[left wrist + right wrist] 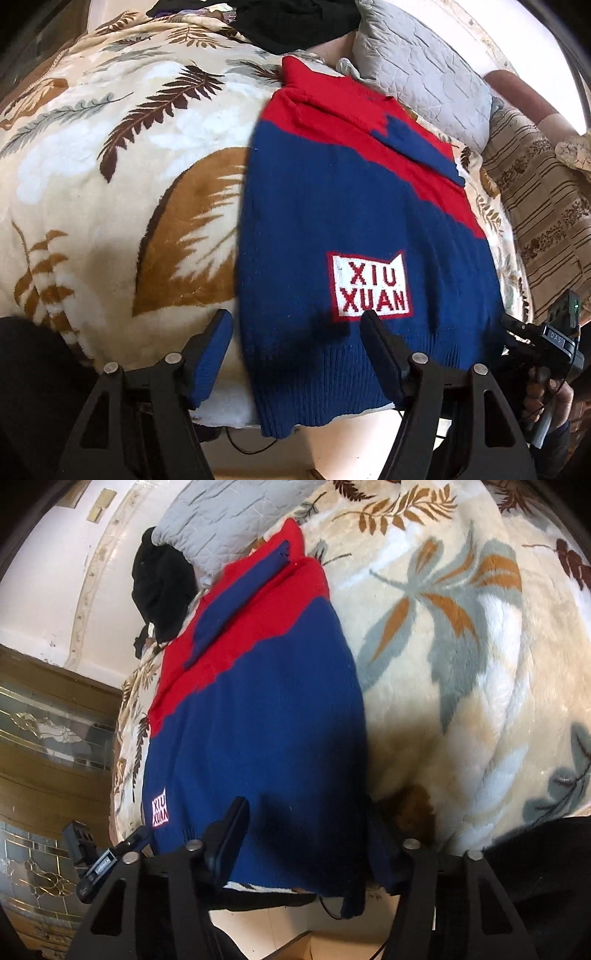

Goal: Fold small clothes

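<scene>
Leaf-print fleece blanket (110, 155) under navy-and-red knit sweater (332, 206); left gripper (295, 332) and right gripper (306, 819) spread wide, gripping nothing; overhanging hem liable to slide off.

The leaf-print blanket (110, 155) lay bare across a wide area on the sweater's (332, 206) left side, giving open passage there. On the sweater's right side only a narrow strip of blanket remained before the grey quilted pillow (424, 70) and the striped brown cushion (546, 206). A black garment (295, 22) blocked the far end. The sweater's ribbed hem (317, 391) overhung the bed edge, with open space beneath it.
</scene>
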The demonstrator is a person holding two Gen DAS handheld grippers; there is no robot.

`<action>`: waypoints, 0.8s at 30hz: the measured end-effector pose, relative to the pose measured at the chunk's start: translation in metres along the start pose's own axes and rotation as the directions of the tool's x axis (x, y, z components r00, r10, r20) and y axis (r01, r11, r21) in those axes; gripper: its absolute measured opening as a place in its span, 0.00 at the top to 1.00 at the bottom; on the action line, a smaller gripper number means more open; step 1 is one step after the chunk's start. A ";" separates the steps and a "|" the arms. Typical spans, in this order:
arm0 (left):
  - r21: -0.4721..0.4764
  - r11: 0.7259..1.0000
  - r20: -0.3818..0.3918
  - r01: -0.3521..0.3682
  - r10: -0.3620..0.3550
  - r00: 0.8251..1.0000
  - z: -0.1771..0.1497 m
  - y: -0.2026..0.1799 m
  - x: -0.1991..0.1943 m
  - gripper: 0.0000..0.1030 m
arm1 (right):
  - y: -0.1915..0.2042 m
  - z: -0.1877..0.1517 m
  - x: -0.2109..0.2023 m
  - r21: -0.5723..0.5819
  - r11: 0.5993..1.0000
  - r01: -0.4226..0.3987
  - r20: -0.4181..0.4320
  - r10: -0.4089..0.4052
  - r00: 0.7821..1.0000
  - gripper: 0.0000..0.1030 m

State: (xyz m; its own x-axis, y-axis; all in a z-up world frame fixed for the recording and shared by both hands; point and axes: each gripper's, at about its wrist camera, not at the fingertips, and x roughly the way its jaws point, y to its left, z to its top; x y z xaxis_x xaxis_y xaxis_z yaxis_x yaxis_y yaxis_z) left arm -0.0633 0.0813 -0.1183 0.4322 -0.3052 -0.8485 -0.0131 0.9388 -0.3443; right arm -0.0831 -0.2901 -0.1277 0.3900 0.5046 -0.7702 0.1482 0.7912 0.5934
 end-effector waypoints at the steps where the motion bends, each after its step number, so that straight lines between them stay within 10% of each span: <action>1: 0.007 0.999 -0.004 -0.033 0.033 0.999 0.000 0.000 0.001 0.46 | -0.001 0.000 0.001 0.000 1.000 0.007 -0.006 -0.007 1.000 0.55; 4: -0.019 0.998 -0.013 -0.053 0.052 0.999 0.000 0.006 -0.006 0.62 | 0.002 -0.004 0.000 0.000 1.000 -0.004 -0.028 0.004 1.000 0.66; 7: -0.043 0.999 -0.014 -0.012 0.011 1.000 -0.002 0.009 -0.006 0.34 | 0.000 -0.008 0.001 0.008 1.000 -0.001 -0.029 0.001 1.000 0.56; 10: 0.014 0.999 -0.027 -0.048 0.048 0.998 -0.005 -0.002 -0.001 0.34 | 0.005 -0.006 0.006 -0.013 1.000 -0.016 -0.025 0.015 1.000 0.40; 12: 0.051 0.994 -0.033 -0.100 0.102 0.994 -0.004 -0.005 0.003 0.81 | 0.011 -0.007 0.008 -0.058 0.998 0.030 -0.031 -0.032 0.999 0.63; 14: 0.030 0.998 -0.041 -0.061 0.062 0.997 -0.001 -0.002 0.001 0.92 | 0.005 -0.005 0.010 -0.028 0.999 0.025 -0.058 -0.027 0.998 0.91; 20: 0.011 0.999 0.090 0.044 -0.044 0.995 0.012 -0.010 -0.054 0.93 | 0.021 0.010 -0.037 -0.048 0.997 -0.058 0.039 0.060 0.997 0.91; 24: -0.059 0.998 -0.089 -0.014 0.008 0.996 0.007 0.017 0.001 0.93 | -0.009 0.009 -0.003 0.037 0.999 -0.014 -0.066 0.017 0.998 0.91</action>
State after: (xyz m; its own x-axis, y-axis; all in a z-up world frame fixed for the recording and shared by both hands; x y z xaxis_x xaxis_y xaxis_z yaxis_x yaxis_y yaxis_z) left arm -0.0566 0.0981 -0.1217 0.3500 -0.3103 -0.8839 -0.0720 0.9318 -0.3557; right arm -0.0776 -0.3018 -0.1293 0.3317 0.5395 -0.7739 0.1757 0.7707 0.6125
